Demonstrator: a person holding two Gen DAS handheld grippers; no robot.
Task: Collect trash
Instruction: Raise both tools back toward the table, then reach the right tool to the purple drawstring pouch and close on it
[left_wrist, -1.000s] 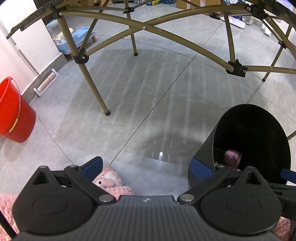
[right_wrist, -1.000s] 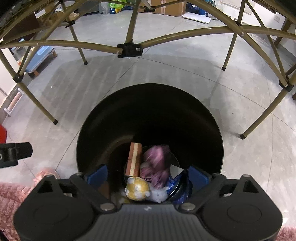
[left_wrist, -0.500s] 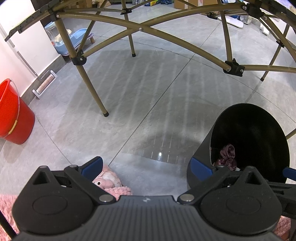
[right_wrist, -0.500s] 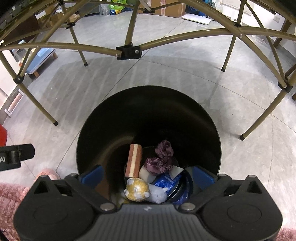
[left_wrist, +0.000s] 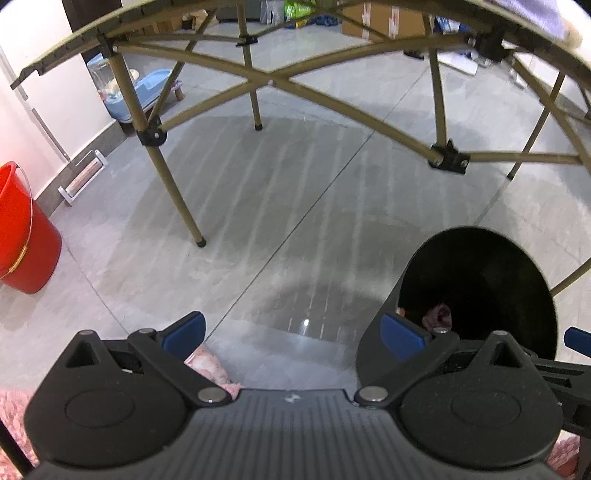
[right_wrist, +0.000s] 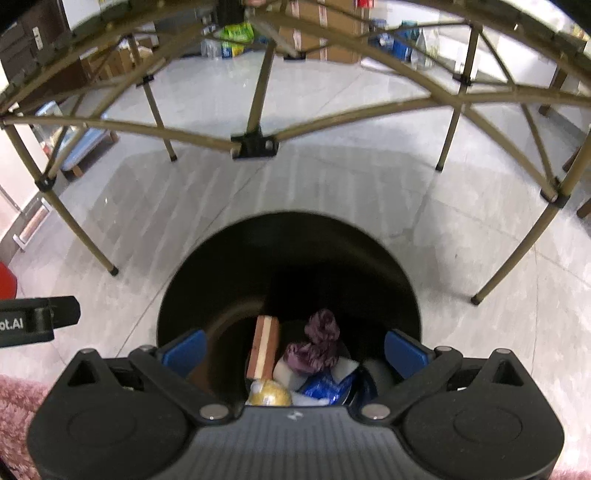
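A black trash bin (right_wrist: 288, 258) stands on the grey tile floor right under my right gripper (right_wrist: 293, 350), which is open and empty above its mouth. Inside lie a purple scrunchie (right_wrist: 317, 347), a brown and cream block (right_wrist: 264, 347), a yellow ball-like toy (right_wrist: 269, 393) and a blue wrapper (right_wrist: 321, 387). In the left wrist view the bin (left_wrist: 476, 288) is at the right. My left gripper (left_wrist: 291, 332) is open and empty above the floor. A pink plush item (left_wrist: 207, 365) lies under its left finger.
A folding table's tan legs and crossbars (left_wrist: 173, 192) span the floor ahead. A red bucket (left_wrist: 22, 229) stands at the left by the wall. A pink rug (right_wrist: 14, 417) lies at the near edge. Boxes and bottles stand far behind.
The purple scrunchie dropped into the bin and came to rest on the other items. Both grippers have risen and tilted up, so the bin looks lower and smaller in both views.
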